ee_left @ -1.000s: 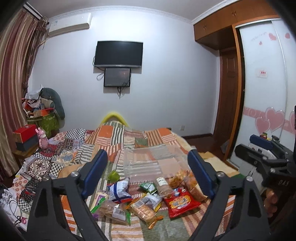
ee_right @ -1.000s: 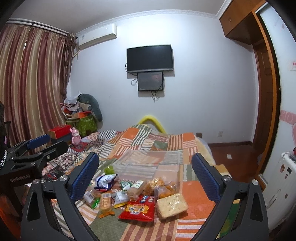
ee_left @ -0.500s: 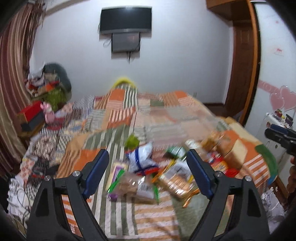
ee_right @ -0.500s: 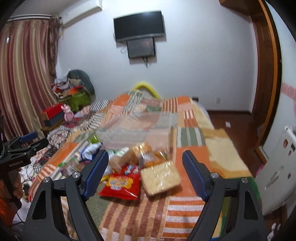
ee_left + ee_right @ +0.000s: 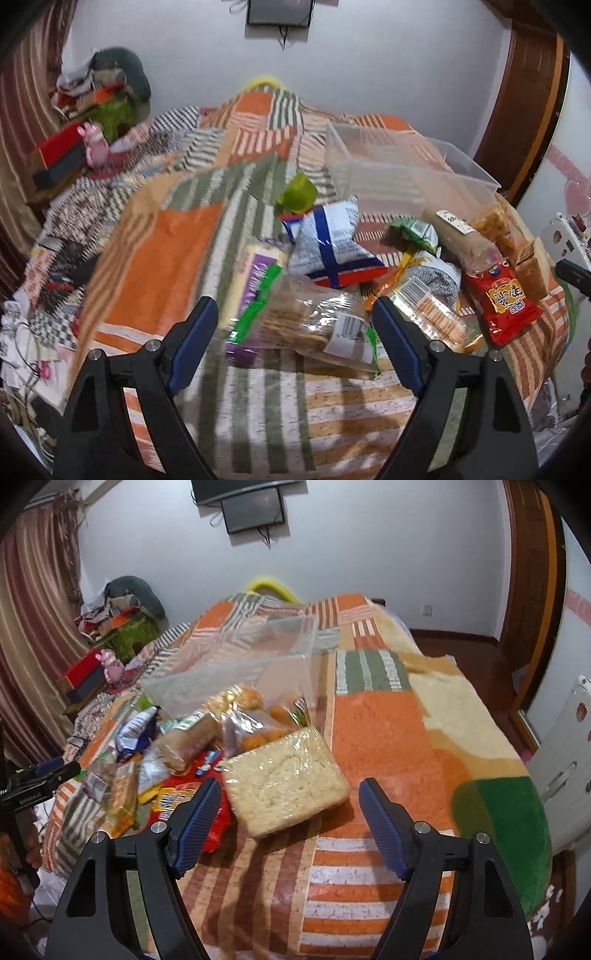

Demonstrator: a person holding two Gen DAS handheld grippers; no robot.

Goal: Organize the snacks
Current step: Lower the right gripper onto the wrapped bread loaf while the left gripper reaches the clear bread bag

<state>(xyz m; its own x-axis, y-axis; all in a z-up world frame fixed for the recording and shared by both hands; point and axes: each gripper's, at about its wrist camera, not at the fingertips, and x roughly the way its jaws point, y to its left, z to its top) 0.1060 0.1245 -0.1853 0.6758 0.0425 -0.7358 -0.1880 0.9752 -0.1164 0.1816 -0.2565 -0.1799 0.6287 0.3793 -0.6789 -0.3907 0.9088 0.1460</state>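
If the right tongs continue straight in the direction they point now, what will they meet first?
Most likely the clear-wrapped pale cake block, lying on the bedspread just ahead of the open right tongs. Depth is uncertain.

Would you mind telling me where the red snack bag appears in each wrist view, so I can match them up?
Left wrist view: the red snack bag lies at the right of the snack pile, right of the right finger.
Right wrist view: the red snack bag shows lower left, partly behind the left finger.
Shared landmark: the clear plastic bin behind the pile.
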